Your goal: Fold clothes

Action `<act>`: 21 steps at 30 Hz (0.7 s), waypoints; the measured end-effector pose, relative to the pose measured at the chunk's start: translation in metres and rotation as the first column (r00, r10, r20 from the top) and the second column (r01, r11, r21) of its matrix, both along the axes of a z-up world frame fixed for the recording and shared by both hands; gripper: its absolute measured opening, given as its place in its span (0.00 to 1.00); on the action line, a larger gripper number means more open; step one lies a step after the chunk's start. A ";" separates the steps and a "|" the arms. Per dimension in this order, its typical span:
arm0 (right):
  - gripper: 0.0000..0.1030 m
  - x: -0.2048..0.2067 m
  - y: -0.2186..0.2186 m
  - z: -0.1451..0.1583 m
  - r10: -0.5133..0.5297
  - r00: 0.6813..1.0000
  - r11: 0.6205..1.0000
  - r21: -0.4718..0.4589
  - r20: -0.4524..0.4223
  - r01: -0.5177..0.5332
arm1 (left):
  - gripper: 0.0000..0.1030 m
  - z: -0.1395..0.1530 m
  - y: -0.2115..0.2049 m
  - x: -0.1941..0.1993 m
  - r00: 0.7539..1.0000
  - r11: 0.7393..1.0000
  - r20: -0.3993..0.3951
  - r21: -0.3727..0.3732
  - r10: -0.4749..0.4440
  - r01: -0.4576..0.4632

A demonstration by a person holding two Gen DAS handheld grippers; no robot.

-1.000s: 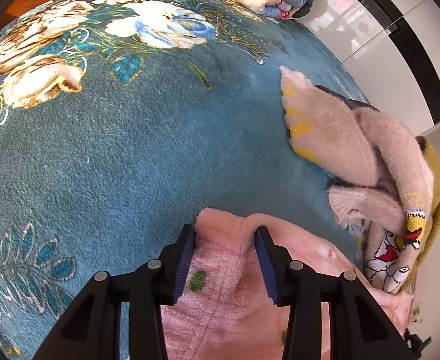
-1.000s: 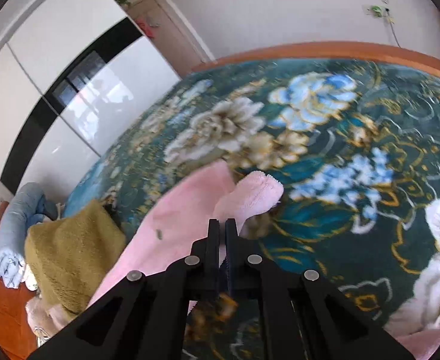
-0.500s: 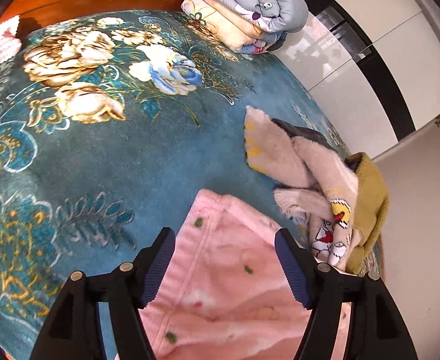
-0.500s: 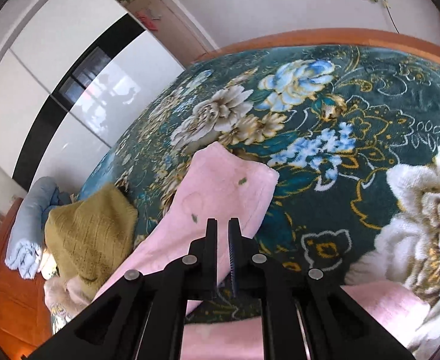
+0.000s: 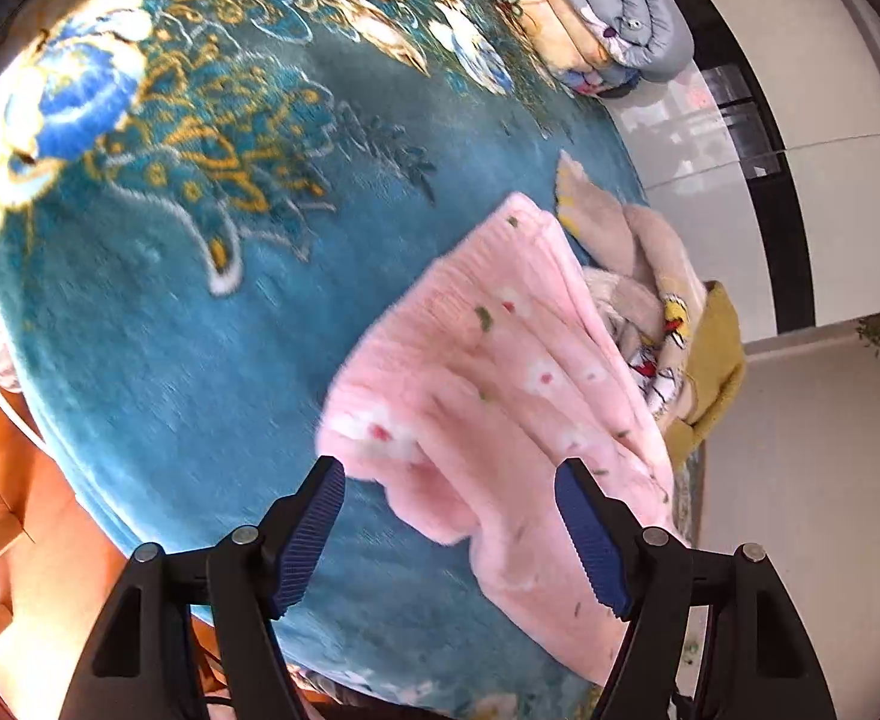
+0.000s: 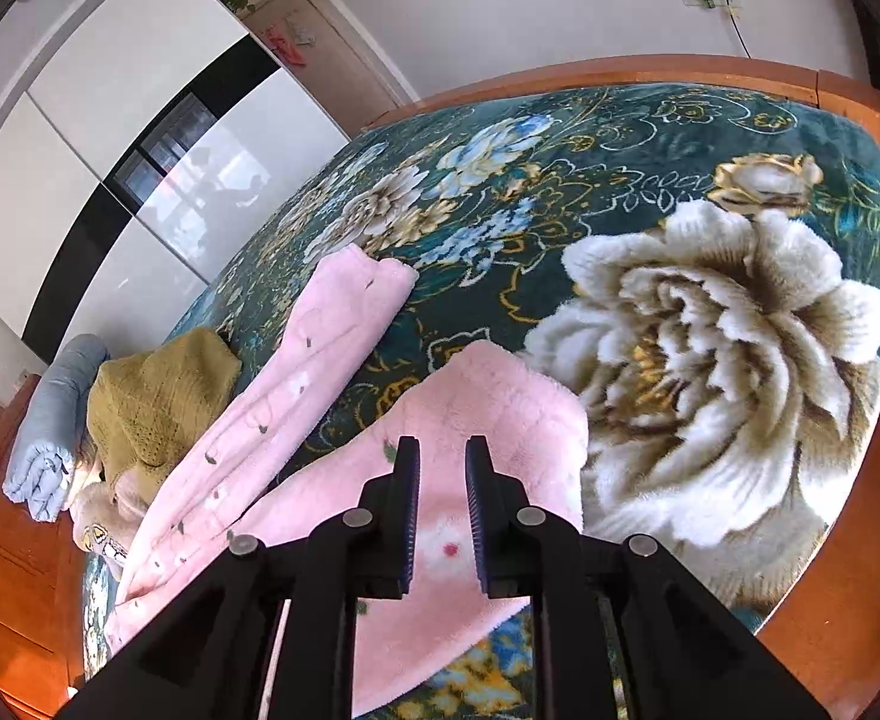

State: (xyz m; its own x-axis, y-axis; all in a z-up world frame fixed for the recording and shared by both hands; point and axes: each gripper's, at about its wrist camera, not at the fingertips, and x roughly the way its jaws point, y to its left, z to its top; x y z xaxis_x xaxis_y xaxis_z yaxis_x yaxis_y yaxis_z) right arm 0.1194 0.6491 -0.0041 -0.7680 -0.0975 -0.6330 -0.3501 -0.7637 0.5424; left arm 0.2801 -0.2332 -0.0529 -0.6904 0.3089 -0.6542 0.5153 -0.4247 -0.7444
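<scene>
A pink fleece garment with small flower prints (image 5: 500,360) lies on the teal floral blanket (image 5: 230,240). In the right wrist view its two legs (image 6: 332,348) spread apart on the blanket (image 6: 710,330). My left gripper (image 5: 449,531) is open and empty, raised above the garment's near edge. My right gripper (image 6: 443,498) is open by a narrow gap, empty, above the nearer pink leg (image 6: 500,408).
A heap of beige and mustard clothes (image 5: 668,312) lies beside the pink garment, also in the right wrist view (image 6: 158,396). Folded quilts (image 5: 608,18) are stacked at the bed's far end. A wooden bed frame (image 6: 830,618) and white wardrobe (image 6: 110,138) border the bed.
My left gripper opened, let go of the pink garment and pulled back. My right gripper opened slightly, released its leg and lifted away; the garment now lies spread out.
</scene>
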 end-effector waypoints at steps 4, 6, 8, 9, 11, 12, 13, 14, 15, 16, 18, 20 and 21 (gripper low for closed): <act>0.22 0.011 -0.006 -0.004 0.039 0.999 0.999 -0.021 -0.006 -0.039 | 0.74 -0.016 0.021 -0.024 0.999 0.999 0.044 0.027 -0.032 0.031; 0.34 0.016 -0.010 -0.008 0.063 0.998 0.998 -0.024 0.004 -0.063 | 0.74 -0.022 0.029 -0.032 0.997 1.000 0.079 -0.006 -0.016 0.017; 0.54 0.023 -0.011 -0.016 0.084 0.996 0.996 -0.034 0.015 -0.084 | 0.74 -0.027 0.036 -0.038 0.994 0.999 0.104 -0.019 -0.034 0.036; 0.56 0.027 -0.010 -0.021 0.090 0.996 0.995 -0.043 0.021 -0.089 | 0.74 -0.028 0.036 -0.039 0.995 1.000 0.095 -0.007 -0.029 0.030; 0.56 0.029 -0.007 -0.034 0.085 0.995 0.994 -0.074 0.041 -0.082 | 0.72 -0.028 0.029 -0.039 0.997 1.000 0.080 -0.009 0.019 -0.018; 0.56 0.030 -0.006 -0.040 0.083 0.995 0.993 -0.091 0.052 -0.078 | 0.72 -0.026 0.025 -0.039 0.997 0.999 0.065 -0.017 0.040 -0.039; 0.56 0.028 -0.005 -0.046 0.083 0.995 0.989 -0.125 0.054 -0.076 | 0.72 -0.025 0.021 -0.039 0.997 0.998 0.050 -0.024 0.060 -0.059; 0.56 0.026 -0.004 -0.053 0.084 0.995 0.984 -0.163 0.055 -0.074 | 0.72 -0.024 0.016 -0.038 0.996 0.996 0.035 -0.030 0.081 -0.080; 0.55 0.023 -0.004 -0.057 0.072 0.996 0.982 -0.181 0.055 -0.061 | 0.72 -0.025 0.013 -0.038 0.995 0.995 0.033 -0.027 0.093 -0.092; 0.55 0.020 -0.003 -0.061 0.059 0.997 0.980 -0.195 0.056 -0.047 | 0.72 -0.028 0.009 -0.037 0.994 0.995 0.038 -0.007 0.105 -0.104; 0.56 0.016 0.001 -0.066 0.007 0.999 0.973 -0.229 0.053 0.005 | 0.65 -0.037 0.003 -0.036 0.991 0.991 0.036 0.044 0.126 -0.128; 0.55 0.013 0.008 -0.072 -0.043 0.998 0.955 -0.290 0.043 0.054 | 0.54 -0.042 -0.004 -0.035 0.988 0.987 0.045 0.068 0.145 -0.147; 0.51 0.013 0.010 -0.074 -0.067 0.997 0.946 -0.316 0.035 0.075 | 0.46 -0.043 -0.006 -0.035 0.988 0.985 0.043 0.074 0.151 -0.154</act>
State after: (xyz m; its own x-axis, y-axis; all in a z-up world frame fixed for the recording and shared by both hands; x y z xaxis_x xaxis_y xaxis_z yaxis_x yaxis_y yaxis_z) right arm 0.1326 0.6589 -0.0779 -0.7654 -0.2419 -0.5963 -0.4129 -0.5262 0.7434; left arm 0.2454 -0.2394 -0.0955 -0.7086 0.2527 -0.6588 0.5977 -0.2813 -0.7508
